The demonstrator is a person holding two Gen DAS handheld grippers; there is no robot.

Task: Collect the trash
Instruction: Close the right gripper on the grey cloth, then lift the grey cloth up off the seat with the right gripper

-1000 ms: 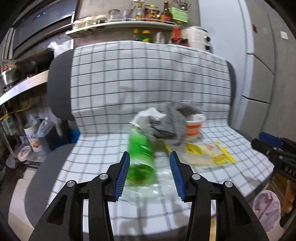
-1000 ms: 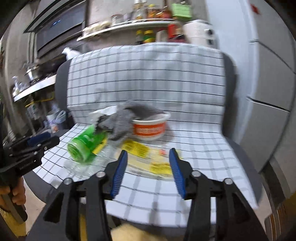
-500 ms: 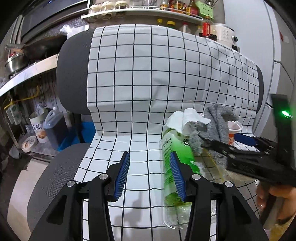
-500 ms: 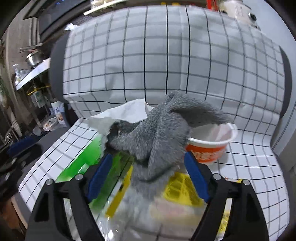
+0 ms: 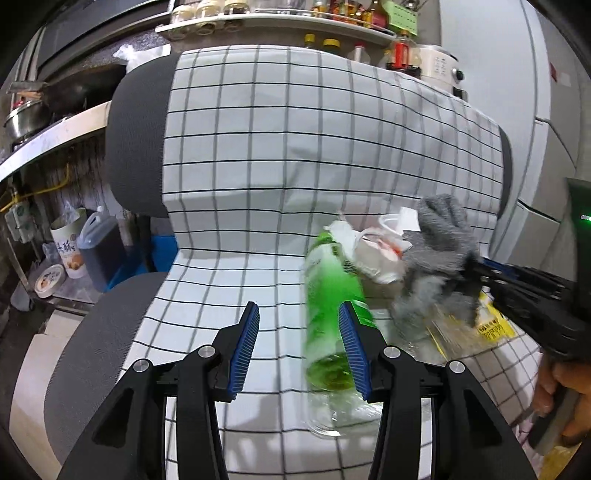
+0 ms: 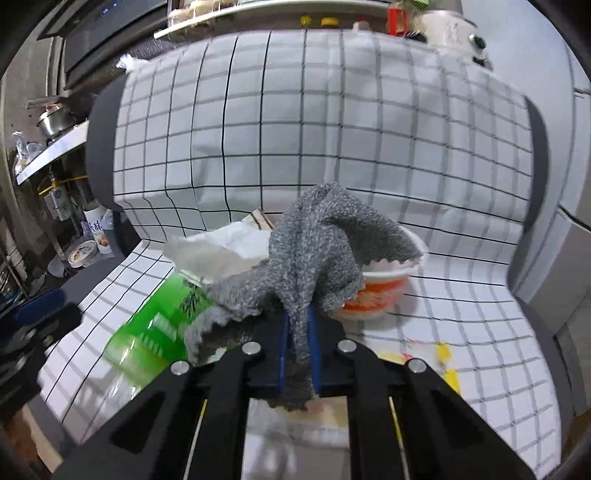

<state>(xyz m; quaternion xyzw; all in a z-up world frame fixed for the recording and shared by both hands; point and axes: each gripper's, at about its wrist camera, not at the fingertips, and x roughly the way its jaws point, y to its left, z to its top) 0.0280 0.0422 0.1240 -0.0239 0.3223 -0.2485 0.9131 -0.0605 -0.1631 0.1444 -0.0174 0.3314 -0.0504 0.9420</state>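
A pile of trash lies on a chair seat covered by a checked cloth (image 5: 258, 155). My right gripper (image 6: 297, 350) is shut on a grey knitted cloth (image 6: 317, 251) and holds it above the pile; the cloth also shows in the left wrist view (image 5: 439, 243). Under it are crumpled white paper (image 6: 225, 251), a green-labelled plastic bottle (image 6: 162, 321) lying on its side, and an orange-and-white paper bowl (image 6: 376, 291). My left gripper (image 5: 301, 343) is open and empty, just left of the bottle (image 5: 332, 295), whose body sits behind its right finger.
Yellow-printed clear wrappers (image 6: 443, 362) lie on the seat at the right, also in the left wrist view (image 5: 491, 325). Kitchen shelves with jars and bottles (image 5: 295, 14) stand behind the chair. Containers (image 5: 96, 251) stand on the floor at the left. A refrigerator (image 5: 554, 110) is at the right.
My right gripper closed on the grey cloth and lifted it off the pile. My left gripper shifted left of the bottle and stayed open.
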